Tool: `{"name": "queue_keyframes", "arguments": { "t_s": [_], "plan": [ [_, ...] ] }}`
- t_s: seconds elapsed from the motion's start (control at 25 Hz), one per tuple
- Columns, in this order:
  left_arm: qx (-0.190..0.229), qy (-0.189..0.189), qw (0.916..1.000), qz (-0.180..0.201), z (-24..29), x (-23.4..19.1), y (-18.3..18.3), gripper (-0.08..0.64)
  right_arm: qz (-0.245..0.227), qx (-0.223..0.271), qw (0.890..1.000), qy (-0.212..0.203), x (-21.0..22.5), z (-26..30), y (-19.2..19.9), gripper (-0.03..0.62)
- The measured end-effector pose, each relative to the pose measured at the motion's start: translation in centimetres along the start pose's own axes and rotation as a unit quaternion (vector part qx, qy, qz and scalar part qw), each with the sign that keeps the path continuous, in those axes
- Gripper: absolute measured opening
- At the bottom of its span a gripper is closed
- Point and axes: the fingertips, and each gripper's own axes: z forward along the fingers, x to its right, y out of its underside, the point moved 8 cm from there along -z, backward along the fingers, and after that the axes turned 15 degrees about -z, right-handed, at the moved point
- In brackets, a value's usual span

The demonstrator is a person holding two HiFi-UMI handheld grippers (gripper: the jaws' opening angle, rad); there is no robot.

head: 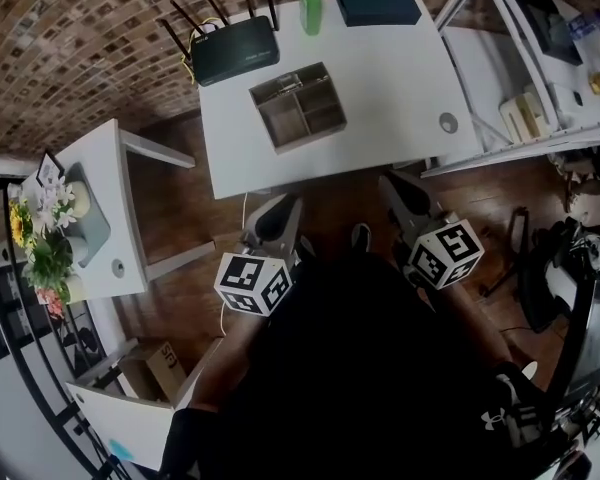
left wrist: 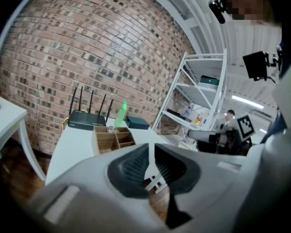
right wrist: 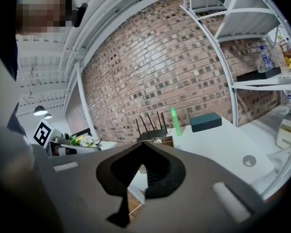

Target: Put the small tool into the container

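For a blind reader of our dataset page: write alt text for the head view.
A white table holds a wooden compartmented container, a black router, a green bottle and a dark box. The left gripper and right gripper hang short of its near edge.

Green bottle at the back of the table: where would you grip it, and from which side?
Probably best to grip the green bottle around its mid-body, coming level from the person's side, over the wooden organizer, with the jaws to its left and right. It stands upright and slim, with open gaps toward the router and the dark box.
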Motion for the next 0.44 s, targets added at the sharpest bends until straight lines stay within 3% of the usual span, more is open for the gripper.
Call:
{"name": "queue_keyframes", "arguments": {
  "t_s": [0.44],
  "plan": [
    [0.002,0.009,0.9999,0.007,2.1,1.6,-0.3,0.037,0.001,0.003,1.000,0.011,2.3,-1.1,0.0,0.009]
  ]
}}
